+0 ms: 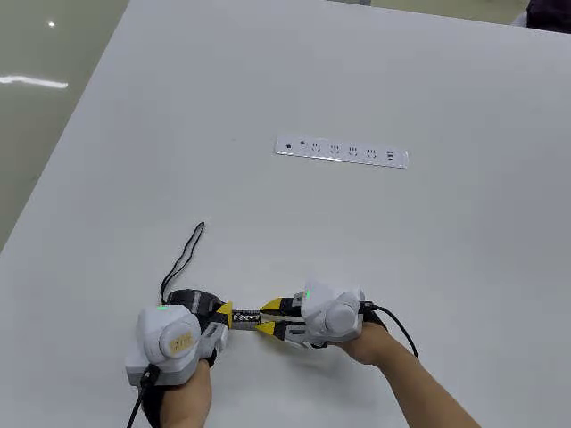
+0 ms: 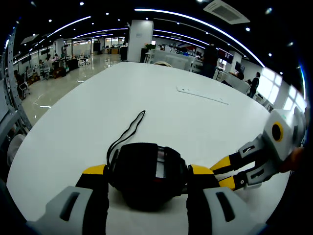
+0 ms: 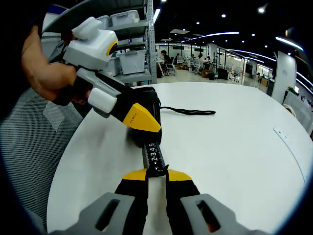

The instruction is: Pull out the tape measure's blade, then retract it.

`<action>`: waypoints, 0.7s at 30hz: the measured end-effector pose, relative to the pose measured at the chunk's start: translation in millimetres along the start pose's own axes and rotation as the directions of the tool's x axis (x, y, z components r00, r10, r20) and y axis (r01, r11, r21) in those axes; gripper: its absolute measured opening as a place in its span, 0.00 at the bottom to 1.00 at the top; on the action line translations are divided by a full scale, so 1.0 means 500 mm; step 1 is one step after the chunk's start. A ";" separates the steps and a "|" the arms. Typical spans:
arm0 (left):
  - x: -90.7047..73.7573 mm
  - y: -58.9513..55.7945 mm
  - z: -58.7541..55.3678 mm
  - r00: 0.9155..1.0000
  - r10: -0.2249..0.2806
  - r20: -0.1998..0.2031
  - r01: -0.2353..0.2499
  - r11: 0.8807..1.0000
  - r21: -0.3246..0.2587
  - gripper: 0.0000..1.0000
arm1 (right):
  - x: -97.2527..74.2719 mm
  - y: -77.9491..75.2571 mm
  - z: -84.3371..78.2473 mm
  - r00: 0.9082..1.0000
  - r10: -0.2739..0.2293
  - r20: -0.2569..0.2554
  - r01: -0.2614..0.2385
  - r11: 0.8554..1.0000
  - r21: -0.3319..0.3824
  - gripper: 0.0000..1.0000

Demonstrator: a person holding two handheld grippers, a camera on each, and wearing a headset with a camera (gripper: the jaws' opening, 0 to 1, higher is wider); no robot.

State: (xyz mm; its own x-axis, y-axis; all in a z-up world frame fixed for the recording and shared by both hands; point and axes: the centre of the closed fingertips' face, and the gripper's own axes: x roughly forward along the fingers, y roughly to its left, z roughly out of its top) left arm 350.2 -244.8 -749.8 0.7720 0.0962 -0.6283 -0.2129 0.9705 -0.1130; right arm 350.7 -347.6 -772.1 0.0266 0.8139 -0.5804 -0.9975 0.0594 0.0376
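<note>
On the white table (image 1: 357, 71), near its front edge, the left gripper (image 2: 146, 170) has its two yellow-tipped fingers (image 2: 95, 170) apart by the width of the black tape measure (image 1: 192, 301) and pressed on both sides of its body. The tape measure rests on the table top. Its one black strap (image 1: 183, 259) lies in a long loop on the table, away from the person.

The right gripper (image 3: 156, 175) faces the left one from the other side. Its two fingers (image 3: 134, 175) are brought together and pinch the blade (image 3: 153, 155). A short piece of blade is out of the case, with the numbers 2, 3, 4, 5 readable on it, and it runs straight between the two grippers.

I count two grippers, one tape measure and one white power strip (image 1: 341, 152), which lies flat, well apart from them, further up the table.
</note>
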 end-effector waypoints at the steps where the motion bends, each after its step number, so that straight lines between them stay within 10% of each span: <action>1: 0.000 0.000 0.000 1.000 0.000 0.000 0.000 1.000 -0.001 0.61 | 0.000 0.000 0.002 1.000 0.000 0.000 0.000 1.000 -0.001 0.11; 21: -0.001 0.001 0.001 1.000 -0.004 0.002 0.004 1.000 -0.002 0.61 | 0.019 0.006 0.012 1.000 0.003 0.003 -0.003 1.000 0.002 0.11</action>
State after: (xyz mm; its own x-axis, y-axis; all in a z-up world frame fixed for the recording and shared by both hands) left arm 350.1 -244.3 -749.0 0.7743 0.0925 -0.6260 -0.2106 0.9705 -0.1171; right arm 348.4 -336.0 -772.6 0.0234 0.8158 -0.5779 -0.9974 0.0580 0.0416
